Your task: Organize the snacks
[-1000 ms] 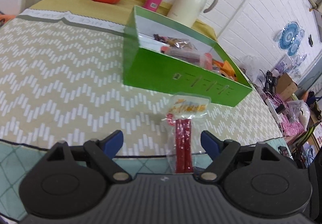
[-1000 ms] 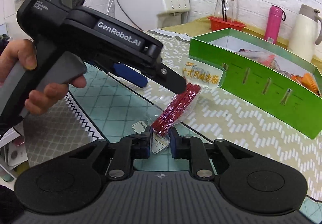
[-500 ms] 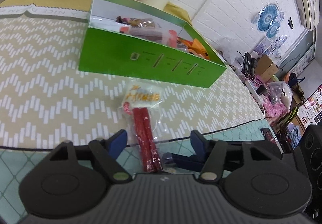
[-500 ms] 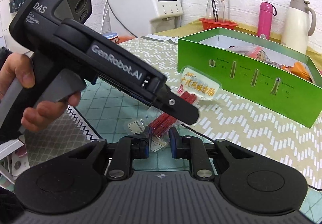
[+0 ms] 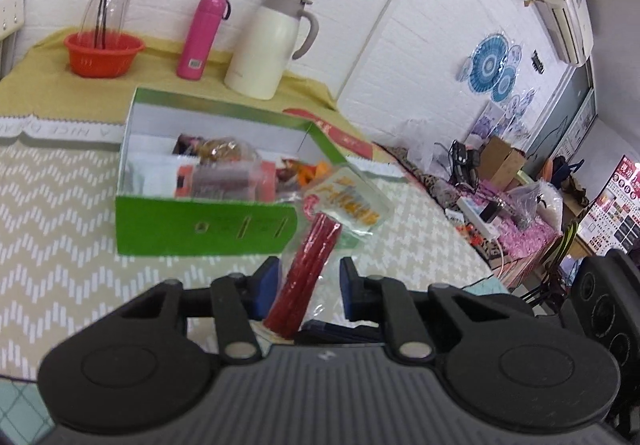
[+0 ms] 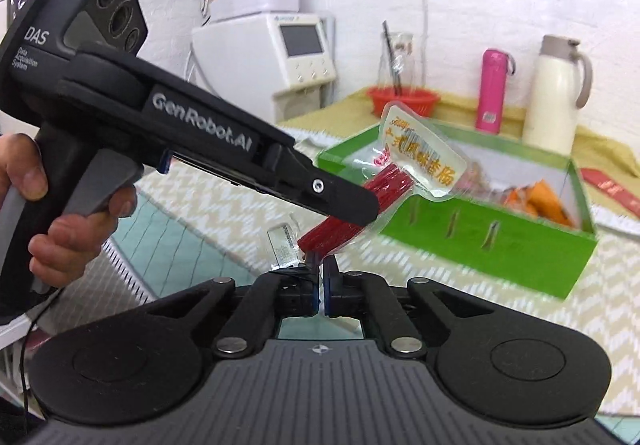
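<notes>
A clear packet of red sausage sticks (image 6: 362, 201) with a yellow label is held up in the air, tilted toward the green box (image 6: 500, 233). My right gripper (image 6: 319, 285) is shut on the packet's lower edge. My left gripper (image 5: 306, 285) is open, its blue pads either side of the packet (image 5: 310, 269) without gripping it; its body shows in the right wrist view (image 6: 180, 141). The open green box (image 5: 200, 229) holds several wrapped snacks.
An orange basket with a glass jug (image 5: 104, 53), a pink flask (image 5: 202, 37) and a cream thermos jug (image 5: 268, 45) stand on the yellow cloth behind the box. A white appliance (image 6: 280, 57) stands at the back left. The table's right edge borders clutter (image 5: 508, 205).
The right gripper has lifted the sausage packet off the table and tilted it toward the box. The left gripper's pads have narrowed around the packet and both views have tipped upward.
</notes>
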The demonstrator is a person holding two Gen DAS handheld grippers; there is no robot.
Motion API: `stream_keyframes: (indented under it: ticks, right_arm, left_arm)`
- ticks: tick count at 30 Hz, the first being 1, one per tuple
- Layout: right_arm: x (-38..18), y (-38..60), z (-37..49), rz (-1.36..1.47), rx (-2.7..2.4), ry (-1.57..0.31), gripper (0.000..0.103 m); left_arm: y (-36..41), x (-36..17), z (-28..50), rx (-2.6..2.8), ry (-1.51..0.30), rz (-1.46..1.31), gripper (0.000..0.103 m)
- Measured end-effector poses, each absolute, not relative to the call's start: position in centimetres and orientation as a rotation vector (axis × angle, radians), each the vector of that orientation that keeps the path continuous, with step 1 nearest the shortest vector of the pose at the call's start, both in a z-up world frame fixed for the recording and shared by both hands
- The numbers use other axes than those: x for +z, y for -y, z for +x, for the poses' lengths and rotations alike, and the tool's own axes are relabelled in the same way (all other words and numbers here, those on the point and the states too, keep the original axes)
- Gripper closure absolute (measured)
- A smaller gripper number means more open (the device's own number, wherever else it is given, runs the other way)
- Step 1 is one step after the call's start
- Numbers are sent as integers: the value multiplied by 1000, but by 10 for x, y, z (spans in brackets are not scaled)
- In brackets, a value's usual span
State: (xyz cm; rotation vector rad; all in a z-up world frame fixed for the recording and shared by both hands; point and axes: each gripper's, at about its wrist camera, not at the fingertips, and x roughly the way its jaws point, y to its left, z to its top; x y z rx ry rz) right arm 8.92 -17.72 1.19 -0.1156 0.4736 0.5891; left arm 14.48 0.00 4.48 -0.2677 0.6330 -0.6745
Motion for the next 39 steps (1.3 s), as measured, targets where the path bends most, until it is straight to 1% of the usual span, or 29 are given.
stream_keyframes:
  ticks: [10,17,20,21,22,23,24,25,26,27,28,29,30,31,32,39]
  right_arm:
    - [34,207,149,-71,459,-412,100]
    - [29,228,194,-58,403,-423,99]
    - [22,237,214,-27,366,-434,96]
    - [18,239,218,-21,353,-447,91]
    - [14,240,223,-21,343,-456,86]
    - [10,241,224,-19,332,-451,75]
    - [8,243,223,-17,325,-441,62]
    - [4,244,223,-14,322,-434,55]
    - [2,245,222,-10,318,-427,43]
    - [0,246,223,-5,313,-419,34]
    - [-1,246,223,0,312,-415,32]
    - [-2,245,222,3,312,-413,25]
    - [-2,243,223,3,315,-410,13]
    - [-2,241,223,0,315,-406,4]
    - [-1,240,221,-3,314,-400,0]
    - [21,244,187,6,281,-357,0]
  left_arm:
    - [43,74,215,-700,-568,-298,89]
    - [59,63,267,-657,-614,-344,89]
    - [62,52,284,-631,-634,-348,88]
    - [61,49,288,-620,-635,-354,85]
    - [59,46,289,-603,-633,-364,59]
    - [55,44,289,-580,-622,-380,21]
    - [49,43,285,-552,-586,-401,19]
    - [46,43,282,-537,-562,-399,18]
    - [45,45,281,-526,-549,-373,17]
    - [45,46,278,-507,-538,-345,16]
    - [45,48,276,-482,-526,-322,15]
    - [46,49,274,-452,-513,-291,15]
    - [47,51,271,-436,-505,-265,15]
    - [48,51,268,-426,-502,-248,15]
    - [47,52,266,-421,-501,-239,15]
    - [41,65,229,-397,-461,-195,15]
